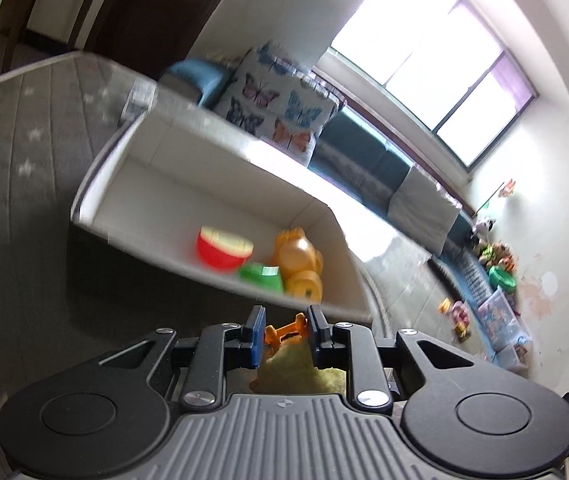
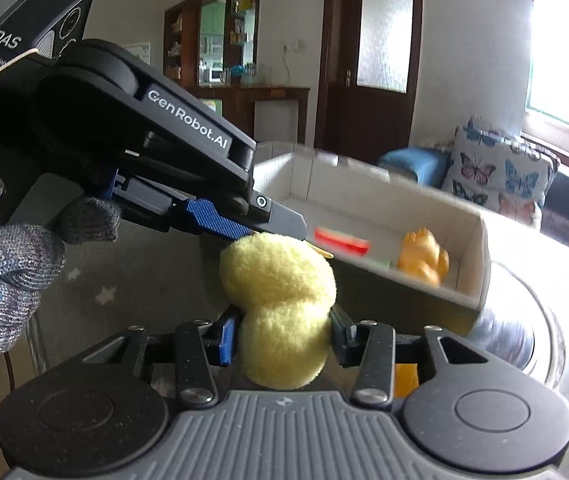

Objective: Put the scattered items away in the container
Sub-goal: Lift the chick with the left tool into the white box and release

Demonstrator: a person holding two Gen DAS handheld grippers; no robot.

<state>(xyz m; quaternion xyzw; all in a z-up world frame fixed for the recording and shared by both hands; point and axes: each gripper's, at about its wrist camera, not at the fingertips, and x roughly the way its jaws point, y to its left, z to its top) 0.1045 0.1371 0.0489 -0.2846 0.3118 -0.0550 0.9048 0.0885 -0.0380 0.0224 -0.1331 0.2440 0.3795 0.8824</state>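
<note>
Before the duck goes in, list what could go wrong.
1. Both grippers touch the yellow plush duck: right gripper clamps its body, left gripper is at its orange feet; uneven release may tug it.
2. The white box holds toys at the near end; the duck may land on them.

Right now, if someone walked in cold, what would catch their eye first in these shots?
The fluffy yellow plush duck, squeezed by the right gripper with the left gripper at its top. Behind it, the white box holds a red bowl, a green piece and an orange toy.
</note>
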